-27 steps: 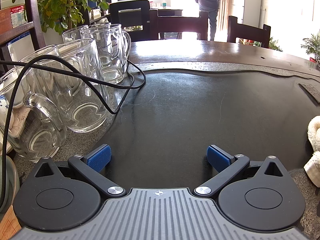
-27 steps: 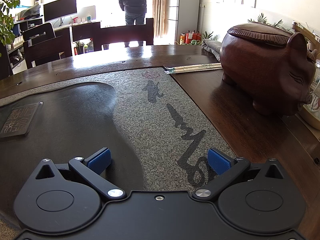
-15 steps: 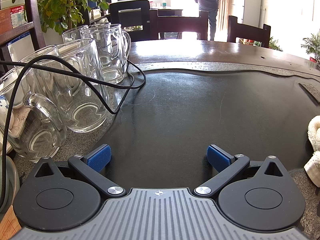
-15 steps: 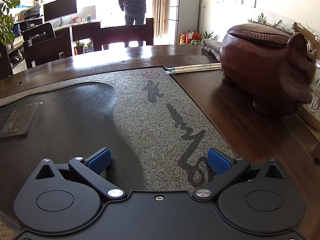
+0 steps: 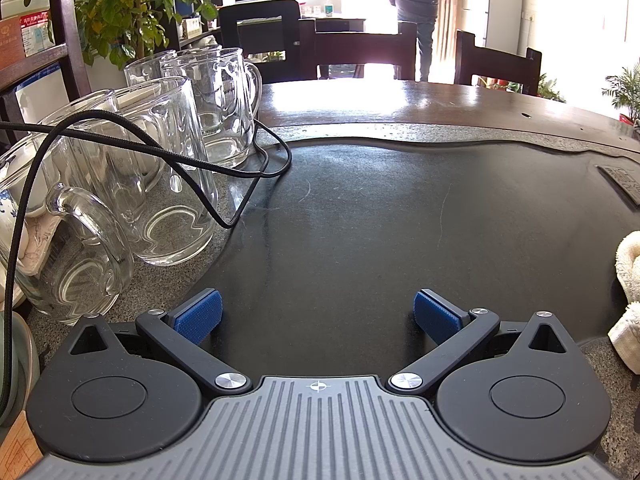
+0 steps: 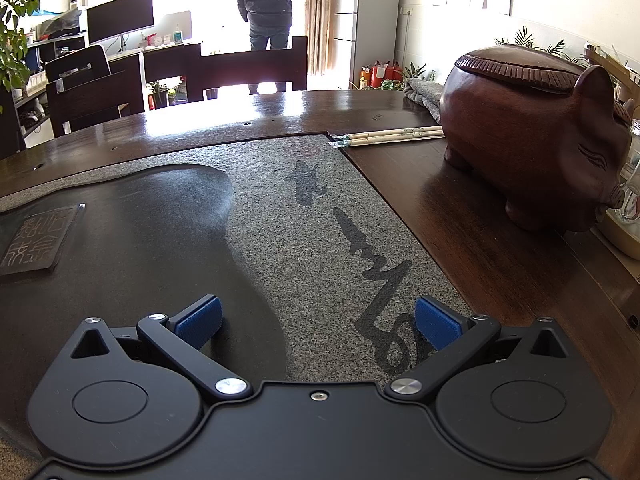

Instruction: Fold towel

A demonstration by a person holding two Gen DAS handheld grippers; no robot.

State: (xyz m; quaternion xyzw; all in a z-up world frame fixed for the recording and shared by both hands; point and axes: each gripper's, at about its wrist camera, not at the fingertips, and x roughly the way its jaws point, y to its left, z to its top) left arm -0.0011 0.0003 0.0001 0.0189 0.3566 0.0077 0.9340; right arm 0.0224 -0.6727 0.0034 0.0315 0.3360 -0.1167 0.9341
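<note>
Landmark: dark stone tray (image 5: 360, 240) set in the counter (image 6: 500, 264).

Left gripper (image 5: 316, 316) hovers over the near edge of the tray, jaws spread wide, nothing between the blue pads (image 5: 198, 316). Right gripper (image 6: 318, 324) hovers over the tray's right side, where the dark basin meets the speckled grey stone border (image 6: 304, 248); jaws wide apart, empty too.

Towel (image 5: 628, 300): cream, bunched, at the tray's near right corner, only partly in frame at the edge of the left wrist view. Well apart from the left gripper's jaws, untouched. Not seen in the right wrist view.

Left of the tray: a cluster of clear glass mugs (image 5: 168, 184) on the grey border, a black cable (image 5: 168, 152) draped across them and looping onto the tray's left edge. Behind the mugs, a leafy plant (image 5: 132, 4).

On the tray's right part, an engraved dark plaque (image 6: 36, 236). Black brush-stroke characters (image 6: 372, 264) run along the grey border right of the basin.

Right of the tray, on the brown wood counter: carved wooden pig (image 6: 536, 136), wrapped chopsticks (image 6: 388, 136) just beside its far-left side, folded grey cloth (image 6: 424, 92) behind it.

Beyond the tray's far edge: dark chairs (image 6: 248, 68), a monitor (image 6: 120, 16), a person (image 6: 270, 0) standing back to camera at a bright window.
</note>
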